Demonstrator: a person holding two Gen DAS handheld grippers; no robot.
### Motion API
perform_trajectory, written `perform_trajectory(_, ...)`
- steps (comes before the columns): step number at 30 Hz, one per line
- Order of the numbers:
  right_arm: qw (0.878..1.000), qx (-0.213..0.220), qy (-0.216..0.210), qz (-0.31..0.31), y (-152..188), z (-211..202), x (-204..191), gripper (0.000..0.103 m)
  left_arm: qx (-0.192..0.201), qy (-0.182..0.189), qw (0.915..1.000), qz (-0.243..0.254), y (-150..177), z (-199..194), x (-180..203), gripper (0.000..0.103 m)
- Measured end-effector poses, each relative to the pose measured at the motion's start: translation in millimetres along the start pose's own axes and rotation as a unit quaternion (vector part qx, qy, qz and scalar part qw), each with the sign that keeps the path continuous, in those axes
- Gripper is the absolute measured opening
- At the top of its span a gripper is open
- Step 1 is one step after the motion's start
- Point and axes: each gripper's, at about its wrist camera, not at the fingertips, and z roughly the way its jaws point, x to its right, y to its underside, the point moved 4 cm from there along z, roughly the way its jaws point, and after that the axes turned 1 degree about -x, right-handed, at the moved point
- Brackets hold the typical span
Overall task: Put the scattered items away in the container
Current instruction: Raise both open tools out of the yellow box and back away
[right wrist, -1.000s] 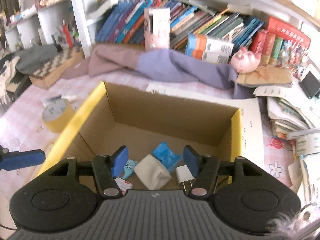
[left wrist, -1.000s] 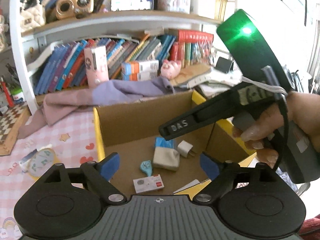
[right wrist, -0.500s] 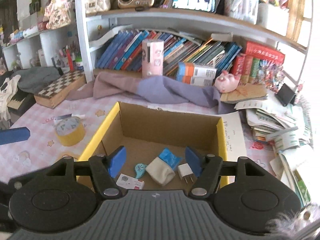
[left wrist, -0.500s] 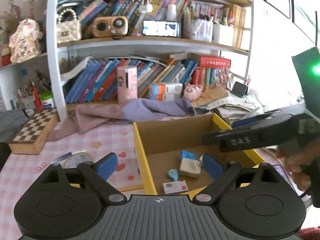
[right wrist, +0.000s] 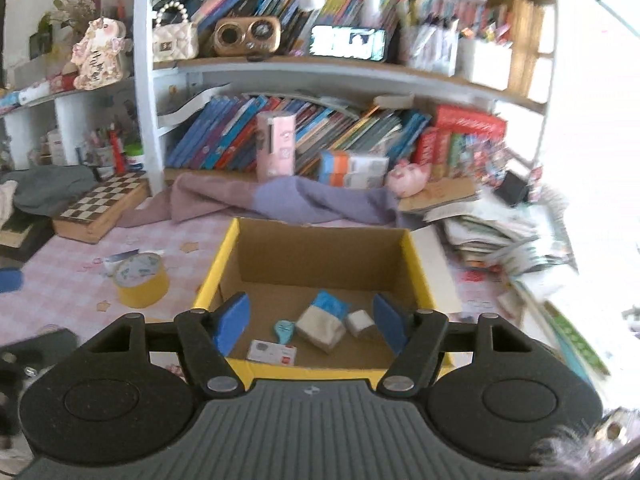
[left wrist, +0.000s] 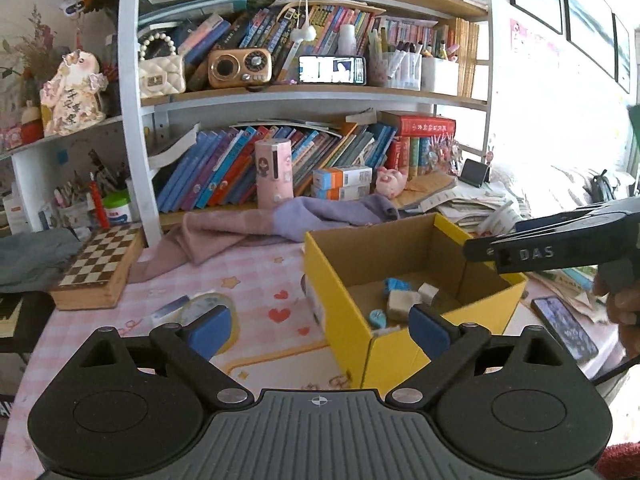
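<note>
A yellow cardboard box [right wrist: 418, 268] stands open on the pink table; it also shows in the left wrist view [left wrist: 340, 280]. Inside lie a beige and blue pouch [right wrist: 322, 320], a white charger [right wrist: 360, 322], a teal trinket [right wrist: 285, 330] and a small card [right wrist: 272, 352]. A yellow tape roll [right wrist: 140, 280] sits on the table left of the box, and in the left wrist view [left wrist: 208, 308] it is partly behind a pad. My right gripper [right wrist: 312, 322] is open and empty, above the box's near edge. My left gripper [left wrist: 320, 326] is open and empty, in front of the box's left corner.
A chessboard box [left wrist: 100, 264] lies at the left. A purple-pink cloth [left wrist: 280, 220] lies behind the box below the bookshelf. Papers and books [right wrist: 500, 224] pile up at the right. A phone [left wrist: 564, 328] lies right of the box. The right gripper's body [left wrist: 560, 248] reaches in from the right.
Both grippers have pulled back and up from the box, which now looks smaller and farther. The left gripper has shifted left, bringing the tape roll and chessboard into view.
</note>
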Motion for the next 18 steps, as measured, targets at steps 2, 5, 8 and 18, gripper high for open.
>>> perform_trajectory(2,1.000,0.004,0.016,0.005,8.4,-12.1,-3.4,0.067,-0.001,0.000,1.0000,-0.002,6.6,-10.4,-6.8,0.097)
perform_trajectory(5,0.999,0.006,0.037,0.013,21.3,-27.7,-8.7,0.067,-0.003,0.001,0.9999,-0.012,16.0,-23.1,-18.0,0.097)
perform_trajectory(8,0.998,0.002,0.054,0.031,35.0,-41.4,-12.9,0.067,-0.008,0.007,0.9998,-0.018,25.5,-33.4,-27.0,0.097)
perform_trajectory(18,0.993,-0.006,0.103,0.060,78.8,-86.4,-39.2,0.067,-0.028,0.020,0.9990,-0.027,57.9,-60.0,-49.6,0.097)
